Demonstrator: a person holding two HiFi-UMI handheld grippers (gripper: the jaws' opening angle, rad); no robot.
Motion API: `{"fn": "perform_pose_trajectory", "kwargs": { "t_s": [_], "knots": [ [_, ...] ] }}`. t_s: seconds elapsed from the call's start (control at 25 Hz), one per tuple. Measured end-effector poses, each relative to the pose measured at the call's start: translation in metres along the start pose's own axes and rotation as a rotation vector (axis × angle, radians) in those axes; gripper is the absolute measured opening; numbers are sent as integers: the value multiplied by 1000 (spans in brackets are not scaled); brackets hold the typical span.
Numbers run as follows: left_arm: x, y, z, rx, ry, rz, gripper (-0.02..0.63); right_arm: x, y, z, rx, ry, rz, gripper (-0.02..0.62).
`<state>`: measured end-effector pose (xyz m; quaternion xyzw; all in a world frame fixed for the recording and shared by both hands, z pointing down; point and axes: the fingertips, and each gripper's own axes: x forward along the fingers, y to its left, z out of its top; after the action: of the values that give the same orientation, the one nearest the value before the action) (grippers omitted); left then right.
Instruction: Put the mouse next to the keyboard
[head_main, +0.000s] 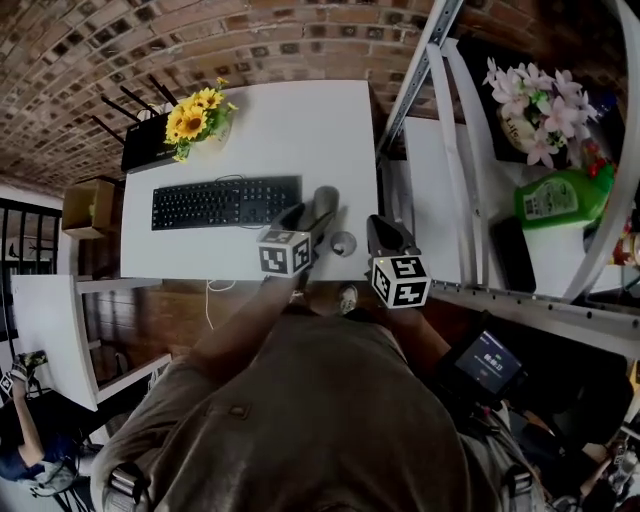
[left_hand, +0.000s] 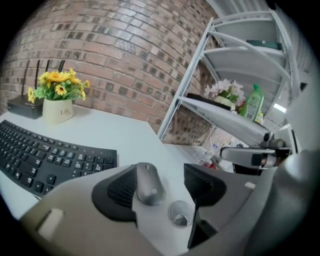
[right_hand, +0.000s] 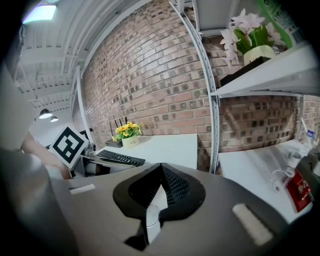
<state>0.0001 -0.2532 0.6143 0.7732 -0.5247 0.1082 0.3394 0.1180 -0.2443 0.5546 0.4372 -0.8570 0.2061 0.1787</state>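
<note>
Hard to make out: in the head view the mouse (left_hand: 149, 184) is difficult to separate from the grey jaws around it; the left gripper view shows it clearly.
Cut off: the keyboard (head_main: 226, 203) runs out of the left gripper view at its left side, and the person's body covers the near edge of the table (head_main: 300, 120) in the head view.
Unclear thing: a small round object (head_main: 343, 243) lies on the table just beside the mouse; what it is, I cannot tell.
Mouse place: flat on the white table, near the right end of the keyboard but not touching it.
Left gripper (left_hand: 165, 182): jaws spread, with the mouse between them; it lies close against the left pad and a gap is open to the right pad.
Right gripper (right_hand: 160, 172): jaws pressed together at the tips, with nothing between, to the right of the table edge.
Around: sunflowers (head_main: 197, 113) in a pot and a black router (head_main: 148, 142) stand behind the keyboard.
At the right: a metal rack (head_main: 420, 70) carries pink flowers (head_main: 535, 100) and a green bottle (head_main: 560, 197).
</note>
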Motion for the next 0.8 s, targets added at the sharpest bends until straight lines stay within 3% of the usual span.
{"fn": "perform_pose_trajectory", "kwargs": {
  "t_s": [0.24,0.44,0.8],
  "knots": [
    [-54,-15,20,24,-169,-14,167,-11,20,2,-10,-25,76,12],
    [-98,-27,27,21,-278,-47,11,-18,41,-3,-25,-37,133,12],
    [-170,-18,18,72,-321,-126,2,-37,88,-8,0,-82,120,12]
  ]
}}
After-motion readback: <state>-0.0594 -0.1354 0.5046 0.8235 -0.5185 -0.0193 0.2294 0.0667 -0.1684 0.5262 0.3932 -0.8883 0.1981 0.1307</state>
